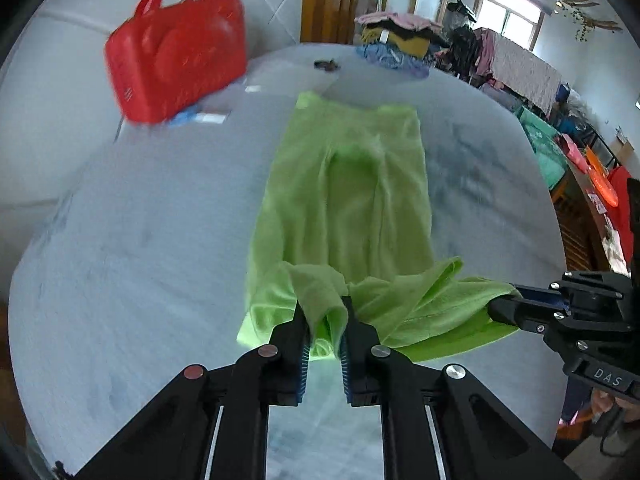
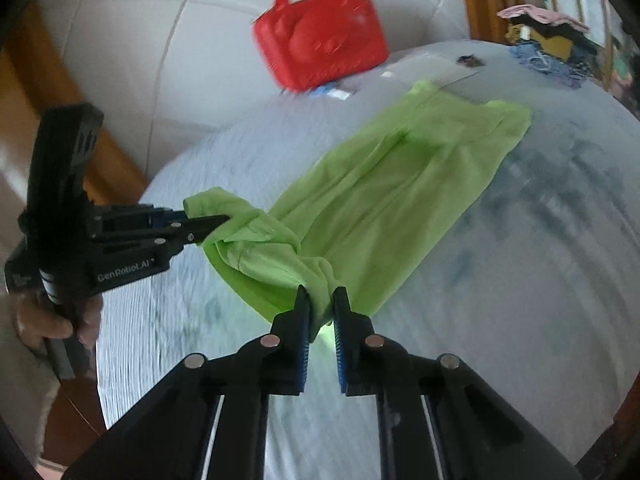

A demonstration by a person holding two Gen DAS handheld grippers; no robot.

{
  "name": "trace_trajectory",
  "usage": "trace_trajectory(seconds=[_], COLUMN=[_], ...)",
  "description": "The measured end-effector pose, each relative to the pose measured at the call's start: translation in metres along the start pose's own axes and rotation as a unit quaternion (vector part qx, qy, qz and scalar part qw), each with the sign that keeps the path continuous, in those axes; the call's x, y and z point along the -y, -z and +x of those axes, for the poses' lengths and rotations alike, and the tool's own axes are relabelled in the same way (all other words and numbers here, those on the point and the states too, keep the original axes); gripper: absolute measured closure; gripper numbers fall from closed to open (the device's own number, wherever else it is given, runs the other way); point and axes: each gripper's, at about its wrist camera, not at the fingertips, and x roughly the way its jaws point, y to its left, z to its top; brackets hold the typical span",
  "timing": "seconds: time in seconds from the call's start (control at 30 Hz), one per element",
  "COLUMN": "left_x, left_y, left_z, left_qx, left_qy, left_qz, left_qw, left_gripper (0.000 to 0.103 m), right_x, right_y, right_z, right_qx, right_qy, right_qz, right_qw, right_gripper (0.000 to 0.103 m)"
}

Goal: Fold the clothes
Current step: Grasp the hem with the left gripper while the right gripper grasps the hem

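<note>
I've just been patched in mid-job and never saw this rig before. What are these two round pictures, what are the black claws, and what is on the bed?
No robot arm here: a person holds a two-finger gripper in each hand, each with a fisheye camera looking along its fingers. One picture is from the left gripper, the other from the right gripper; each also shows its partner at the side. A green garment lies on the grey bed, with a red bag and a clothes pile behind. Both grippers are shut on the garment's near edge, raised off the bed.
</note>
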Motion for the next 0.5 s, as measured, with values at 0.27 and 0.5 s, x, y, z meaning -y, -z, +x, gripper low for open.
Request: trace_trajectory(seconds=[0.27,0.5], left_x=[0.034,0.021], left_y=[-0.157,-0.28], left_z=[0.104,0.207], left_qx=[0.001,-0.019], left_qy=[-0.002,-0.024], left_qz=[0.001,-0.061], left_qw=[1.0,0.9976], left_gripper=[0.089,0.073], right_x=[0.11,0.224], right_y=[-0.11,-0.202], right_z=[0.028,0.076], right_qx=[0.018,0.007], right_qy=[-0.014,0.005], right_qz=[0.033,0.077], right_qw=[0.999,0.997], right_gripper=[0.093,0.093])
